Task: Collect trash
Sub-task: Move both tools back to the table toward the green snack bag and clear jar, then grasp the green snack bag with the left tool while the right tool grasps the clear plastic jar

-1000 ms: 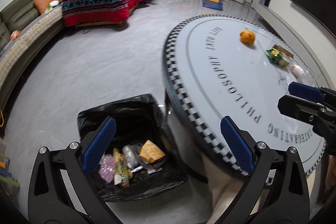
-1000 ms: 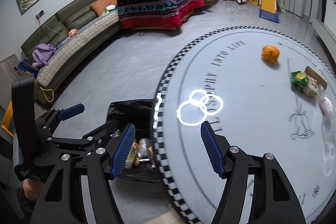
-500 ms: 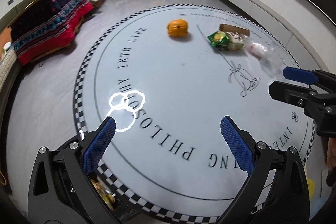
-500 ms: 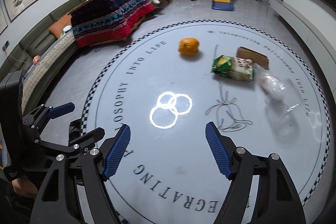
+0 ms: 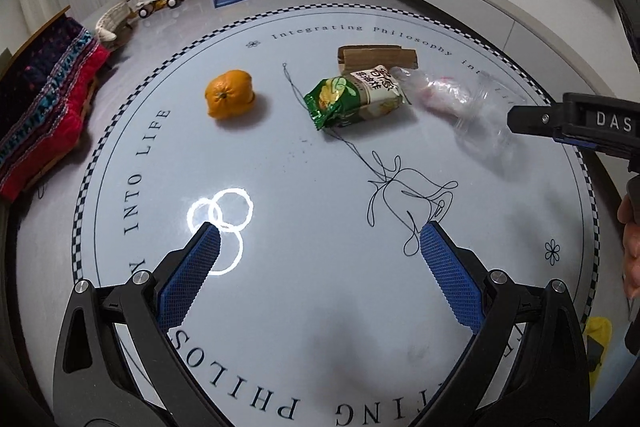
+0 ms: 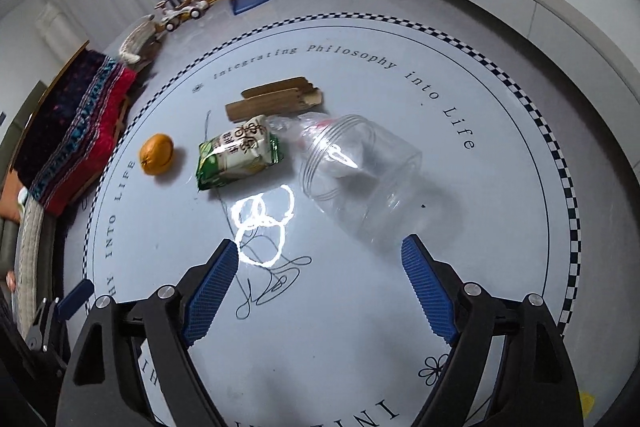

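Hovering now over table [image 5: 320, 307], bin gone

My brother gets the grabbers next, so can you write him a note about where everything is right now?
Left hand-held gripper: open, holding nothing, above the near side of the round table.
Right hand-held gripper: open, holding nothing, facing the clear jar.
On the table: the jar on its side, a green snack bag touching a crumpled plastic wrapper, cardboard pieces behind them, an orange apart to the left.
Done: nothing is picked up at this moment.
Left: all of these; the jar is nearest the right one. No bin in view.
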